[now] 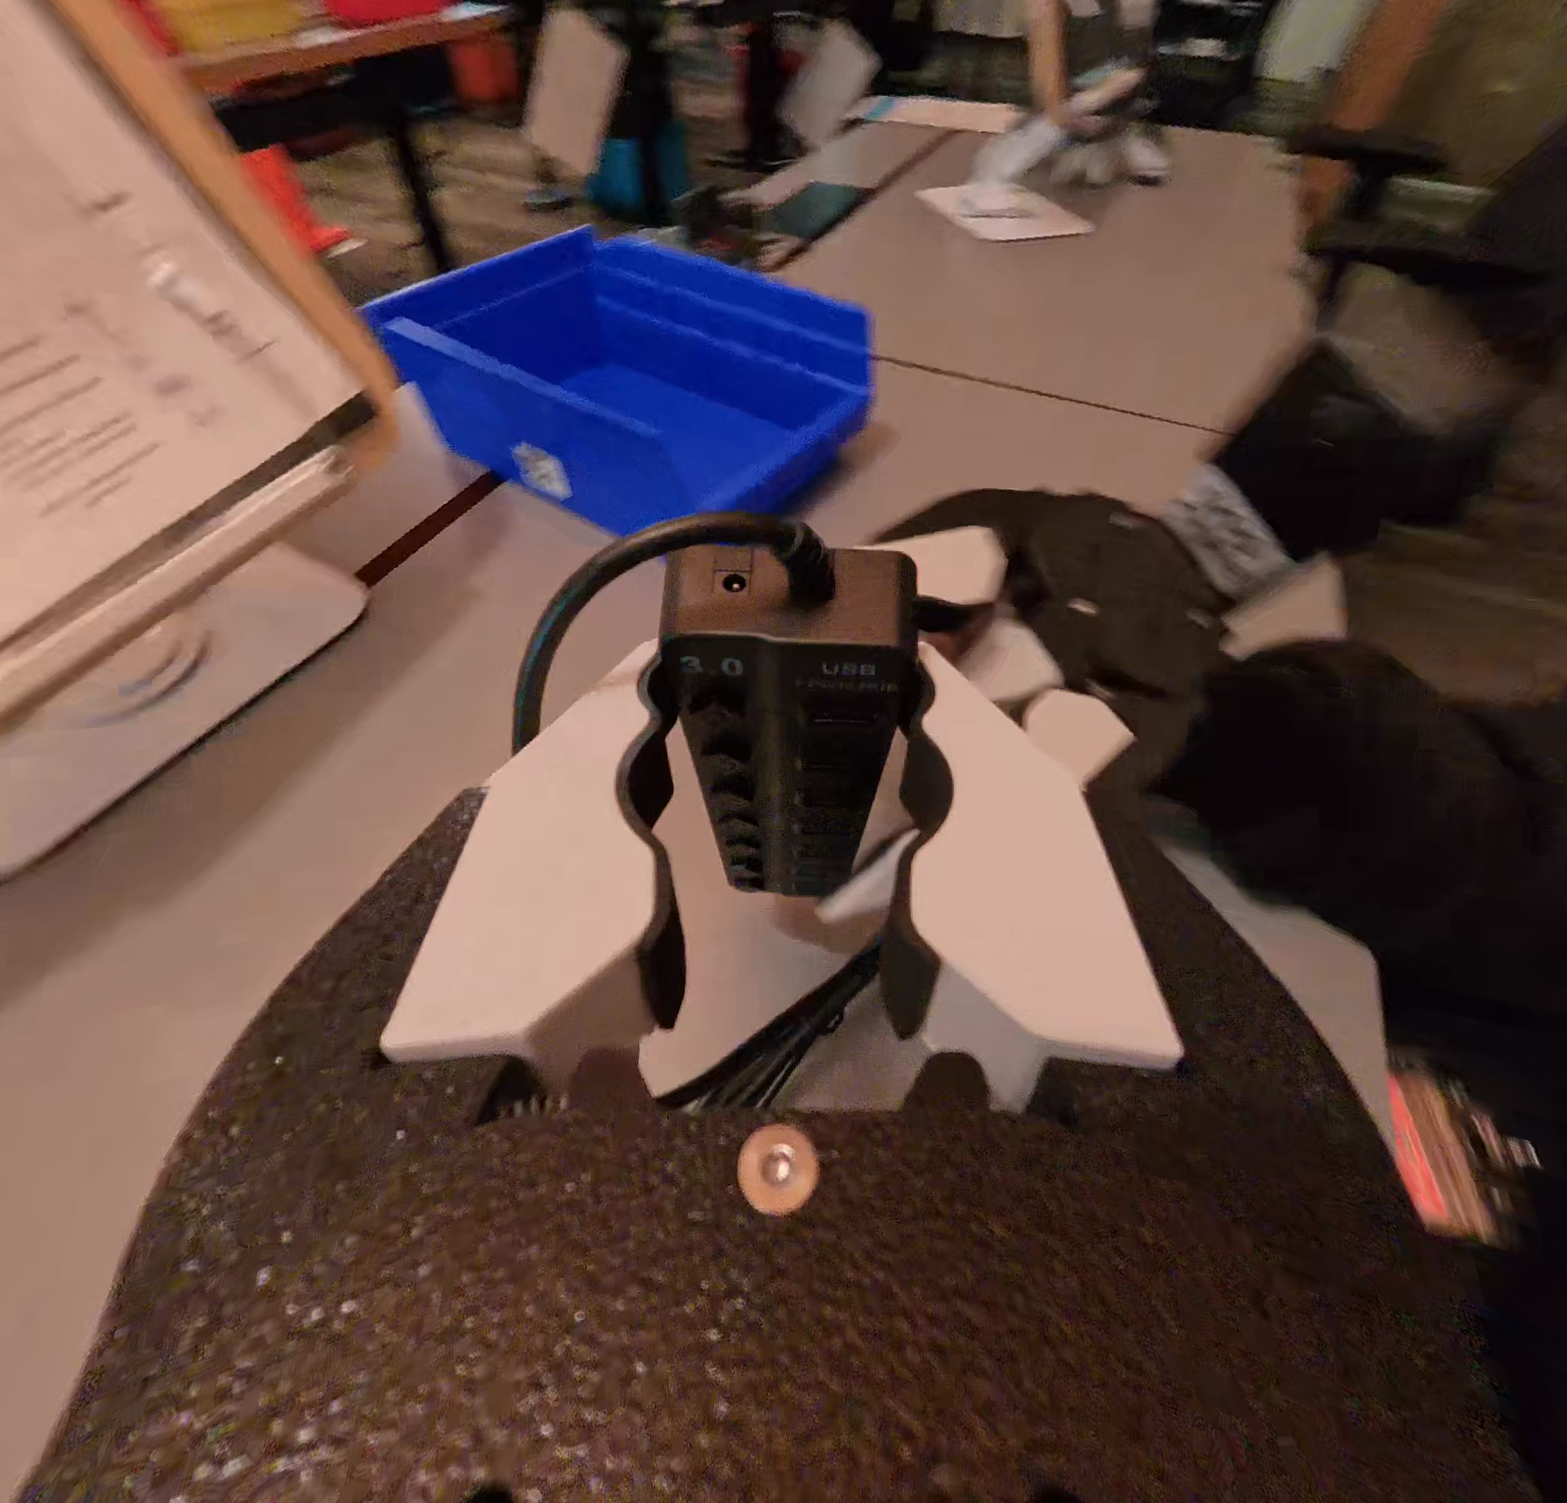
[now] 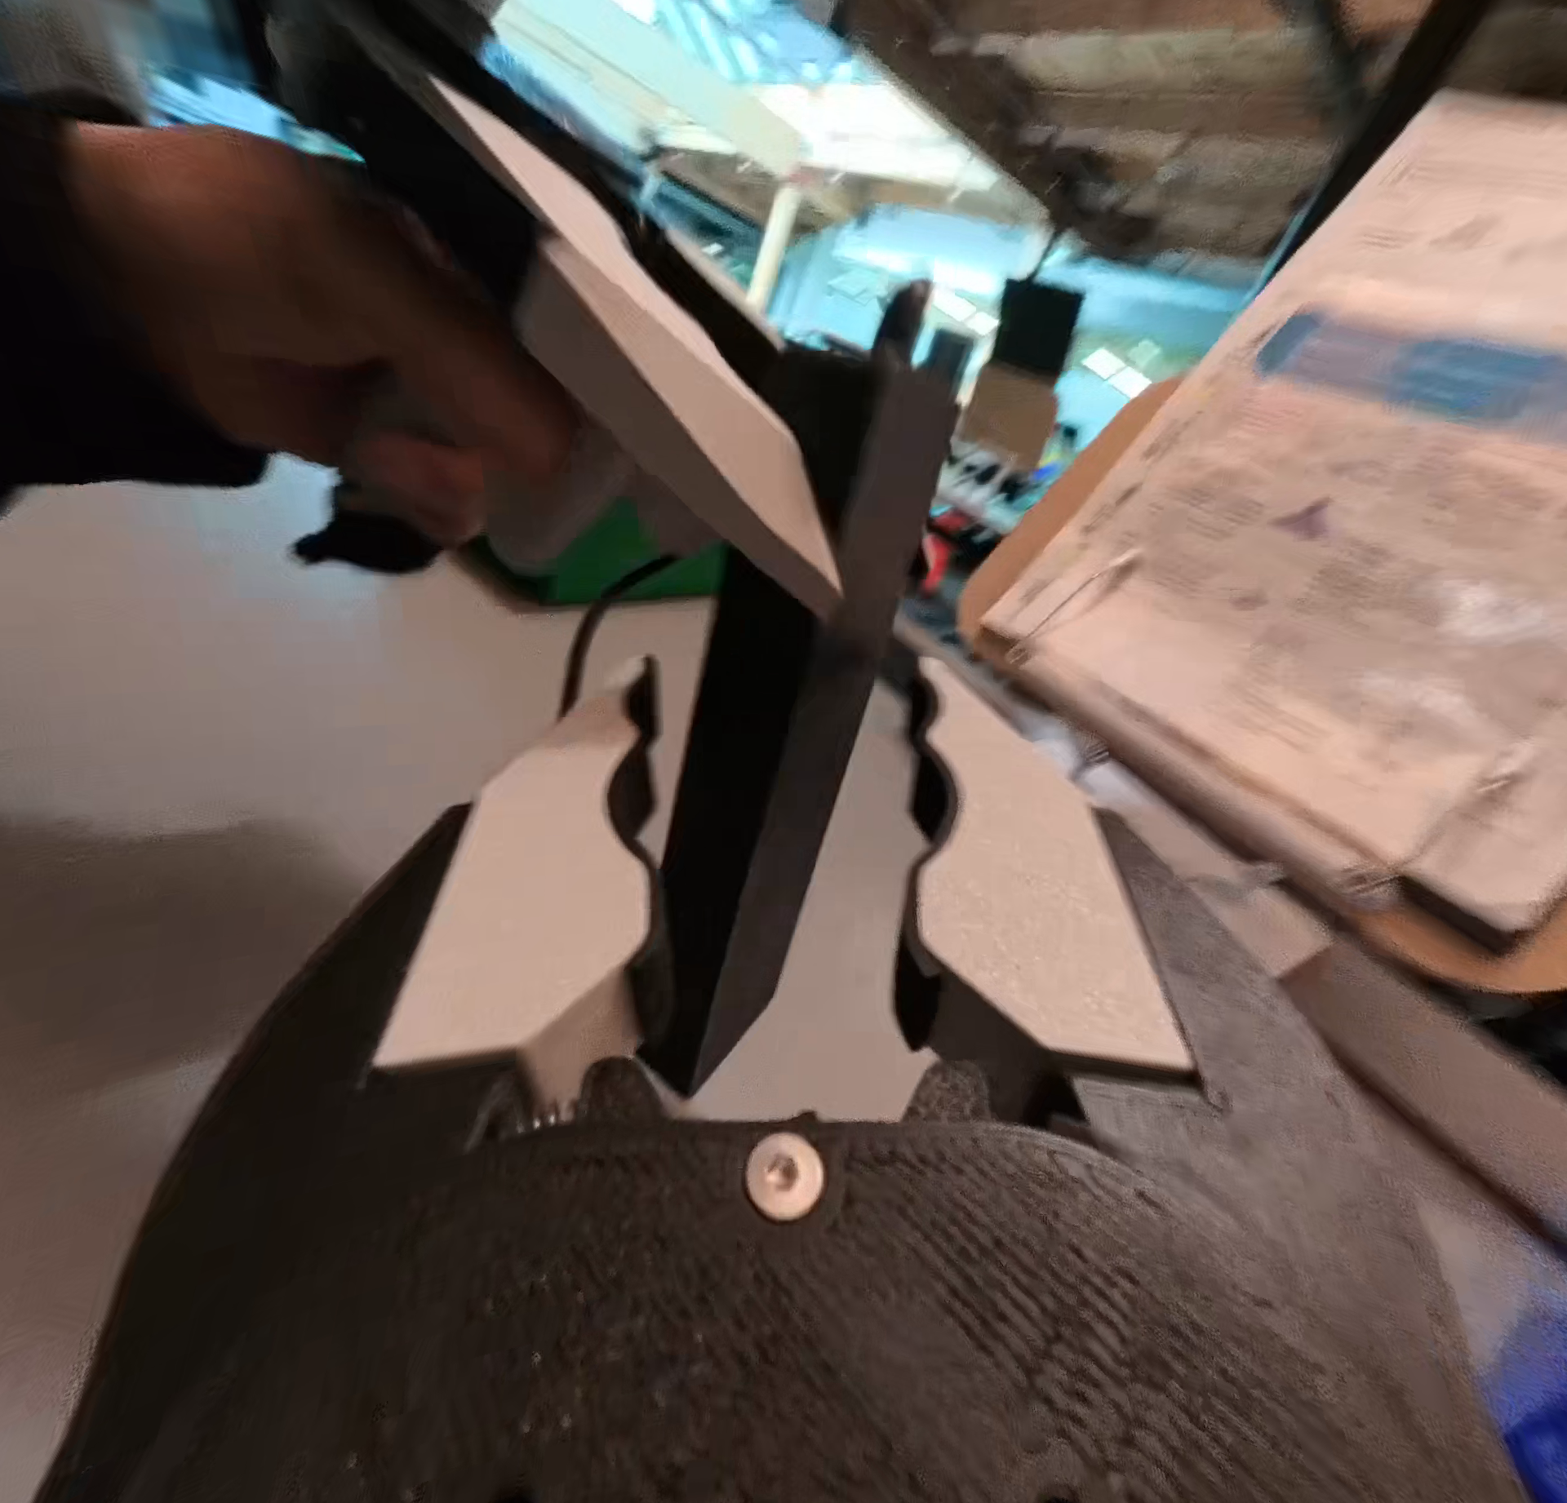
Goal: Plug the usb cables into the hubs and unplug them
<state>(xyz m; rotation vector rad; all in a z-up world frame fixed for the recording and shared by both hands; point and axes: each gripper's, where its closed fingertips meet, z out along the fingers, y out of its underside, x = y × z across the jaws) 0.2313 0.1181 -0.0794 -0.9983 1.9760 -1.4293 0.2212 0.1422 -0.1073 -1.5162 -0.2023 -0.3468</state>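
Nearest the lens in the left wrist view, the left claw is clamped on a black USB hub, its two pale fingers pressing the hub's flanks just below the upper end. Held roughly upright and clear of the grey worktop, the hub shows a row of ports down its face, and every port visible appears unoccupied. A black cable leaves the hub's top end and loops down to the left. Loose black cables lie in a heap on the worktop to the right, and a blue bin stands beyond, well apart. Motion blur softens the surroundings. In the right wrist view, the right claw stands parted, its fingers flanking the same hub seen edge-on; the left finger lies close to the hub's side, the right one clearly apart, and whether any contact exists cannot be told. No plug is held in it. Above, the left claw and the person's hand are seen gripping the hub from the upper left. Judgement: the step in hand is presenting the hub, no plugging yet begun. Next, the right claw likely must withdraw, collect a plug from the heap, square it to a port and press home while the left steadies the hub.
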